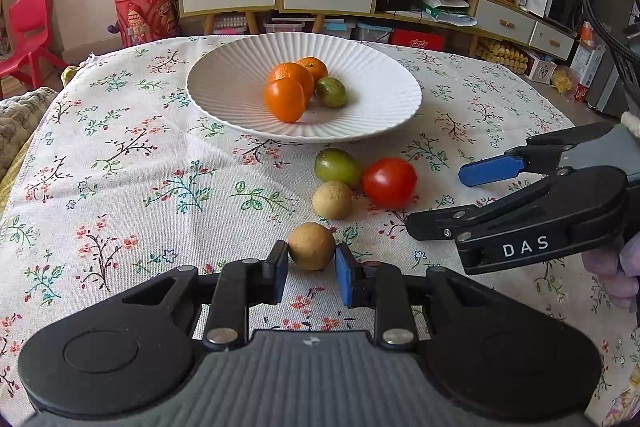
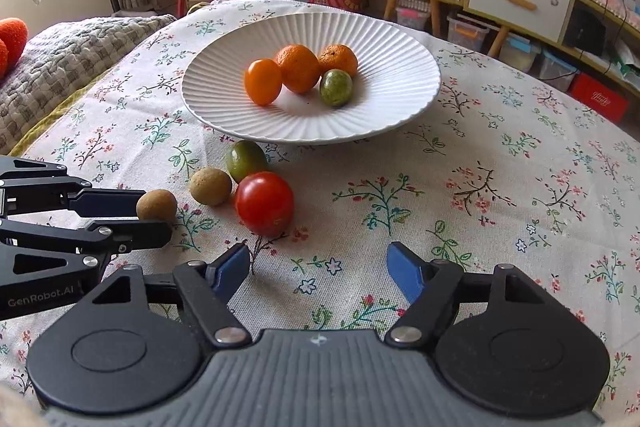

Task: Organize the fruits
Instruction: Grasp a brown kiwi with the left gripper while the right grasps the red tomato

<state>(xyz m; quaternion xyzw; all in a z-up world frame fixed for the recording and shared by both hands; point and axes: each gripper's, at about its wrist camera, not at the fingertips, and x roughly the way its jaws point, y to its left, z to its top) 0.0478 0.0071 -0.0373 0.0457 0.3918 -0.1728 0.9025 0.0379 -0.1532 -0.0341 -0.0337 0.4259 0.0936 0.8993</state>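
Tabletop: the floral-print cloth-covered tabletop (image 1: 120, 155) carries everything; a grey quilted blanket lies off its edge at 9 o'clock in the right wrist view.
Plate: the wide white ribbed ceramic plate (image 1: 240, 67) sits at 12 o'clock from both claws and already holds two orange mandarins, a smooth orange oval fruit and a small green fruit.
Left claw: the left claw (image 1: 311, 273) brackets the round tan rough-skinned fruit (image 1: 311, 245), its blue pads just beside each flank; whether they press it yet I cannot tell.
Right claw: the right claw (image 2: 318, 269) hovers wide open and empty, near the loose fruits.
Red tomato: the glossy red tomato (image 2: 264, 203) rests at 11 o'clock of the right claw, touching a green oval fruit (image 2: 247, 159).
Second tan fruit: another tan round fruit (image 2: 210, 186) sits just beside both.
Step in hand: likely picking up the nearest tan fruit for the plate.
Next move: squeeze gently, lift, then carry toward 12 o'clock.
Obstacle: the three loose fruits lie between claw and plate; a low carry could knock them rolling.
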